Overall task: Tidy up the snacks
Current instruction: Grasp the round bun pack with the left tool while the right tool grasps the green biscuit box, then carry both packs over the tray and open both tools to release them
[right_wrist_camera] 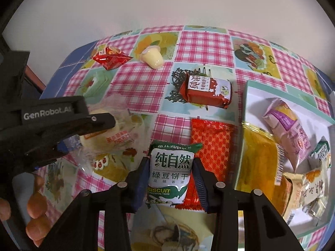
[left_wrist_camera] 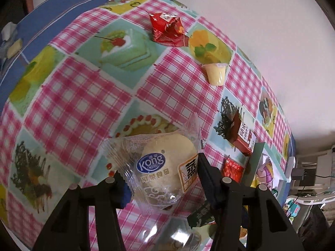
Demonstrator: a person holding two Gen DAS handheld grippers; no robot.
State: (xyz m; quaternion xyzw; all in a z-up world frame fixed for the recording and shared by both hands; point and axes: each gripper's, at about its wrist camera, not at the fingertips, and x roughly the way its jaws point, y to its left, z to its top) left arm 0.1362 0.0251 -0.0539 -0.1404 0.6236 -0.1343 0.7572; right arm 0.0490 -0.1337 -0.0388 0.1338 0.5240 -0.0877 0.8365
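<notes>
Left wrist view gives us the left gripper (left_wrist_camera: 161,179) clamped on a clear-wrapped pale steamed cake (left_wrist_camera: 165,165), its pads pressing the wrapper from both sides above the checked tabletop (left_wrist_camera: 69,108); far from it we see a red foil pouch (left_wrist_camera: 167,30) and a small yellow jelly cup (left_wrist_camera: 216,73) lying on its side, well apart from each other; to the right lies a dark red biscuit pack (left_wrist_camera: 242,138), and nearer a shiny red sachet (left_wrist_camera: 232,168) just beside the wall of a white tray (left_wrist_camera: 256,163); in the right wrist view we find the right gripper (right_wrist_camera: 169,179) closed narrow on a green-and-white biscuit packet (right_wrist_camera: 170,173), held upright between the blue pads, partly in front of the red sachet (right_wrist_camera: 211,140); the left gripper (right_wrist_camera: 104,123) shows at the left with the cake (right_wrist_camera: 113,136) in its grasp, and a person's fingers (right_wrist_camera: 36,205) wrap the handle near the lower left edge; the tray (right_wrist_camera: 257,90) sits at the right and holds several wrapped snacks, among them a purple-and-orange packet (right_wrist_camera: 286,129) lying over an orange one (right_wrist_camera: 259,159); the dark red pack (right_wrist_camera: 207,92) lies far of the sachet, apart from it; the pouch (right_wrist_camera: 111,59) and the cup (right_wrist_camera: 151,57) lie at the far left.
</notes>
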